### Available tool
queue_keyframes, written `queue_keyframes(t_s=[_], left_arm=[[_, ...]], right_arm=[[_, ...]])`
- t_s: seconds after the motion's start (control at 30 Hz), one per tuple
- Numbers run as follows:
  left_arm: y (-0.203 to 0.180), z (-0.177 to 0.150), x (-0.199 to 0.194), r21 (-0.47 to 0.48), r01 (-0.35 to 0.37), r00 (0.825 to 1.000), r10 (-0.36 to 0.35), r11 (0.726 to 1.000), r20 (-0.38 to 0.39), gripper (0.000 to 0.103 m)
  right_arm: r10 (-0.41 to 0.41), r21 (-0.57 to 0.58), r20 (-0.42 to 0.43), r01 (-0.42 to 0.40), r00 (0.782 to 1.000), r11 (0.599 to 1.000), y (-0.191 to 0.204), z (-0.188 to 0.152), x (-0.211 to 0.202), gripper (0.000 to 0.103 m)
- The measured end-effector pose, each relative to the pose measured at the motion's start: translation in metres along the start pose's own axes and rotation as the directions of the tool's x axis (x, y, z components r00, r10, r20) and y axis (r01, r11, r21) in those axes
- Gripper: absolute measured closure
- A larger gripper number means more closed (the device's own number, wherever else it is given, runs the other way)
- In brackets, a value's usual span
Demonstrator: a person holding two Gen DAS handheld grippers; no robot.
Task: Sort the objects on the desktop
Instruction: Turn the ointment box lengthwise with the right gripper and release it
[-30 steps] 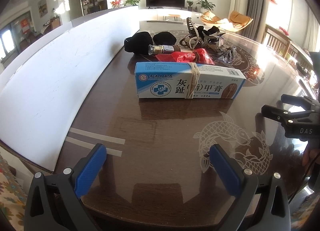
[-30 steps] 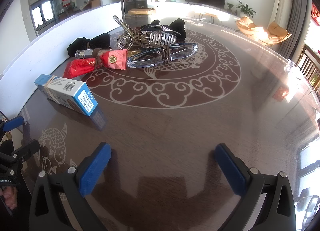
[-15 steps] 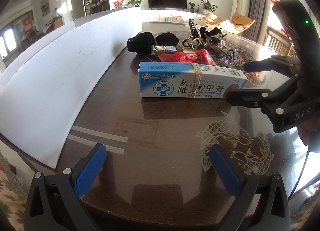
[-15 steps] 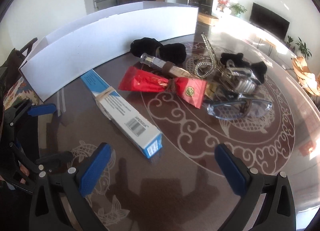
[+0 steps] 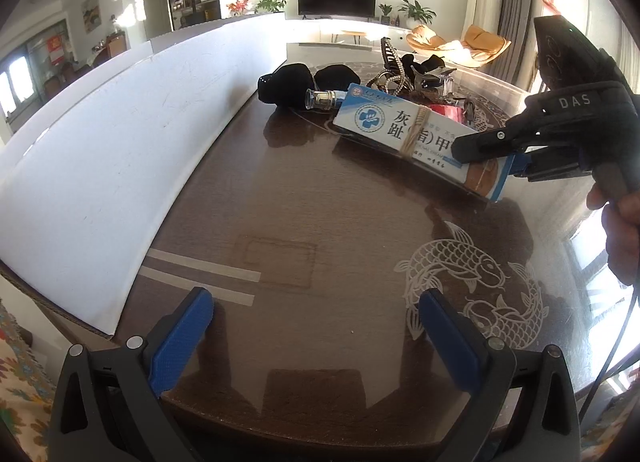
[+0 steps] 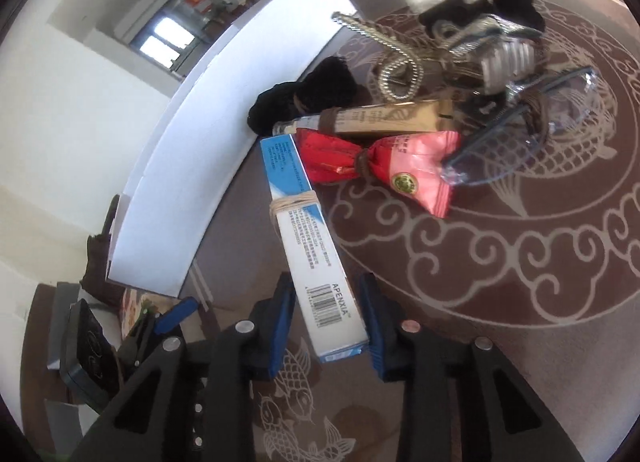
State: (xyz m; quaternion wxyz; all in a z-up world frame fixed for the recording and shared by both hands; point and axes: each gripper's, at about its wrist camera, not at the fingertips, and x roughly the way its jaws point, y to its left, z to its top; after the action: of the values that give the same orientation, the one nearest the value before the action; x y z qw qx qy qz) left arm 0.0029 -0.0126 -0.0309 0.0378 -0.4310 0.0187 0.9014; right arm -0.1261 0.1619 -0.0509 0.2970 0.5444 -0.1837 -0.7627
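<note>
A blue and white medicine box (image 6: 308,238) with a rubber band round its middle lies on the dark table (image 5: 320,214). My right gripper (image 6: 326,288) is closing on the box's near, barcode end, with a blue pad against each long side. In the left wrist view the box (image 5: 400,126) sits slanted, and the right gripper (image 5: 492,160) clamps its right end, held by a person's hand (image 5: 620,230). My left gripper (image 5: 316,302) stands open over bare table near the front edge, nothing between its fingers.
Beyond the box lies a heap: a red packet (image 6: 376,166), a gold tube (image 6: 384,120), clear glasses (image 6: 540,130), black cloth (image 6: 312,90), a bead chain (image 6: 392,62) and a hair clip (image 6: 504,58). A white board (image 5: 120,134) walls the table's left side.
My right gripper swung left to the box and its jaws went from wide open to closed around the box's end. The box has turned aslant. The left gripper has stayed put.
</note>
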Motion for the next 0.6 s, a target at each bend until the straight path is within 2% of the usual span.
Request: queue_keyframes(t_s=[0.03, 0.07, 0.1, 0.13, 0.27, 0.43, 0.5, 0.53, 0.6], left_arm=[[0.000, 0.000, 0.000, -0.001, 0.000, 1.000, 0.000, 1.000, 0.000, 0.000], [0.000, 0.001, 0.000, -0.001, 0.000, 1.000, 0.000, 1.000, 0.000, 0.000], [0.000, 0.001, 0.000, -0.002, -0.001, 1.000, 0.001, 1.000, 0.000, 0.000], [0.000, 0.001, 0.000, -0.003, -0.001, 1.000, 0.001, 1.000, 0.000, 0.000], [0.002, 0.001, 0.000, -0.018, 0.010, 1.000, -0.010, 1.000, 0.003, 0.000], [0.009, 0.002, -0.003, -0.058, 0.041, 0.999, -0.041, 0.997, 0.011, 0.000], [0.014, 0.001, -0.005, -0.086, 0.057, 0.998, -0.056, 0.995, 0.016, 0.000], [0.017, 0.001, -0.007, -0.103, 0.065, 0.998, -0.063, 0.993, 0.023, 0.000], [0.025, 0.001, -0.013, -0.133, 0.077, 0.996, -0.071, 0.988, 0.048, 0.000]], right_arm=[[-0.014, 0.017, 0.021, 0.013, 1.000, 1.000, -0.004, -0.003, -0.008, 0.056], [-0.041, 0.005, 0.037, 0.040, 0.998, 0.999, -0.004, -0.005, -0.014, 0.037], [-0.096, -0.031, 0.051, 0.097, 0.994, 0.995, 0.001, -0.008, -0.019, 0.023], [-0.155, -0.079, 0.074, 0.161, 0.985, 0.984, 0.008, -0.007, -0.022, 0.004], [-0.235, -0.296, 0.143, 0.268, 0.961, 0.917, 0.040, -0.015, -0.021, 0.003], [-0.318, -0.521, 0.174, 0.361, 0.932, 0.773, 0.062, -0.013, 0.016, 0.005], [-0.348, -0.547, 0.148, 0.370, 0.926, 0.751, 0.061, -0.014, 0.030, 0.017], [-0.361, -0.544, 0.126, 0.369, 0.924, 0.754, 0.061, -0.014, 0.037, 0.027], [-0.360, -0.545, 0.144, 0.378, 0.922, 0.749, 0.065, -0.018, 0.041, 0.029]])
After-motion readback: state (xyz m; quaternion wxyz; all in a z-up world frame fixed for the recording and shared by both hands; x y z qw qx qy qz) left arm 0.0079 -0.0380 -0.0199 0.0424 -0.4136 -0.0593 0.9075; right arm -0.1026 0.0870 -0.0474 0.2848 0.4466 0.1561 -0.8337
